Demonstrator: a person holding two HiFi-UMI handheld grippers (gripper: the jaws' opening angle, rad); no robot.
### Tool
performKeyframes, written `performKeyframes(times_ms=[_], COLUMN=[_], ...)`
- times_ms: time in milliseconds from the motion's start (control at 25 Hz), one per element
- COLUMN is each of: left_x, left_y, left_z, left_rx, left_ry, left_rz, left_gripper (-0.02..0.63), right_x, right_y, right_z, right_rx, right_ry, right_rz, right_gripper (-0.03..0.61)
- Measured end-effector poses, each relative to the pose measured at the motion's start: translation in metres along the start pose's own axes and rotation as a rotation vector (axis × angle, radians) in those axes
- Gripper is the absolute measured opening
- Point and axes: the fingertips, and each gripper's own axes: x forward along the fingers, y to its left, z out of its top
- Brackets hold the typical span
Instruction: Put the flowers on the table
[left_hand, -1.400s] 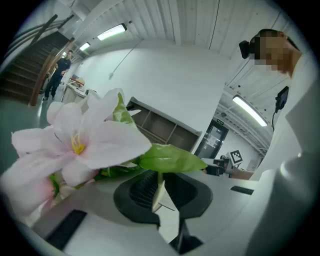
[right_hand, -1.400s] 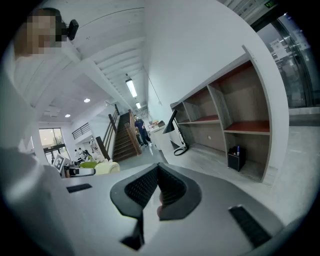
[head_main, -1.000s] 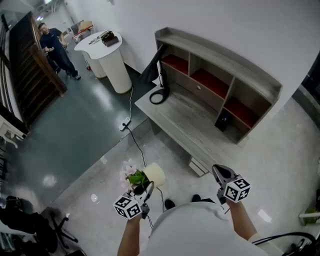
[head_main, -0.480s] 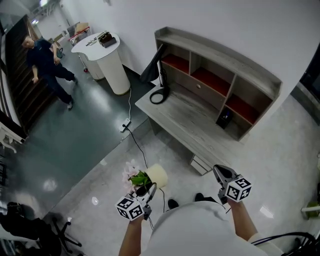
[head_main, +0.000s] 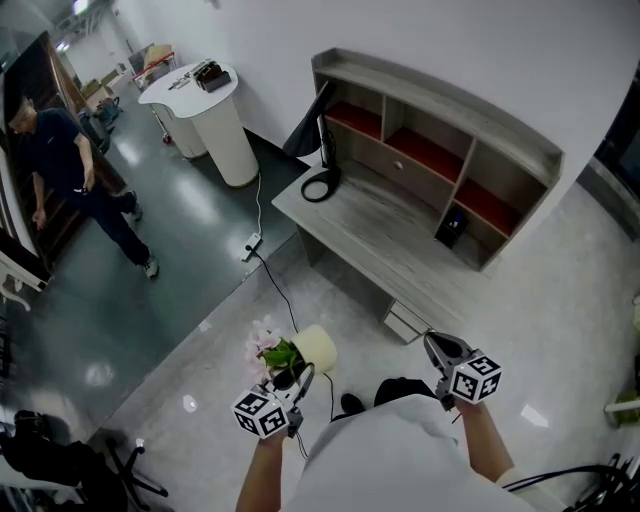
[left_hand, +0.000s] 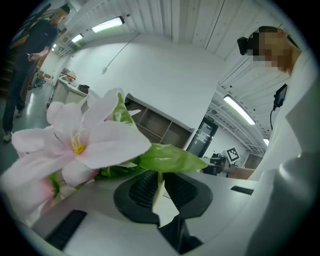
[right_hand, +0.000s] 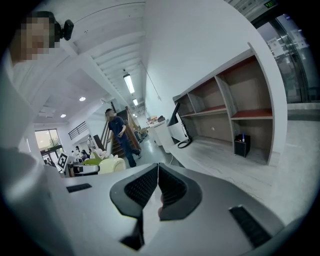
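While both forearms (head_main: 262, 468) reach forward, left tongs (head_main: 297, 379) clamp the flowers (head_main: 268, 347) and right tongs (head_main: 436, 346) sit closed.

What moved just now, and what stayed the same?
The person in dark clothes walked from the far corner along the dark floor toward us. The left gripper still holds the flower pot; the right gripper stays shut and empty.

The flowers (head_main: 264, 343) are pale pink with green leaves (left_hand: 172, 157) and sit in a cream pot (head_main: 313, 348). The left tool (head_main: 296, 378) holds them, tipped over, above the floor. The grey wooden bench (head_main: 385, 235) is well apart from them.
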Motion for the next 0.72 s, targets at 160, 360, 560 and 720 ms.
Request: performKeyframes(times_ms=[160,360,560,720], left_x=[-0.003,0.001,0.009,0.019], left_y=[0.005,0.012,0.022,0.034], left_z=[-0.002,-0.001,0.01,0.021], left_rx=[-0.006,-0.018,-0.013,-0.014], left_ry=[-0.002,-0.007,-0.014,-0.019], left_rz=[0.002,0.013,0.032,0.058], left_gripper=[0.054,0.054,0.054,0.054], right_x=[0.001,0.013,0.038,0.064], right_y=[0.003,0.0,-0.003,-0.011], right_z=[-0.003,0.001,0.012,0.025], right_rx=[0.002,0.002,0.007,0.007], right_ry=[0.005,0.009,0.017,0.023], right_rz=[-0.001,0.008,0.039,0.067], right_gripper=[0.018,0.018,0.018,0.018])
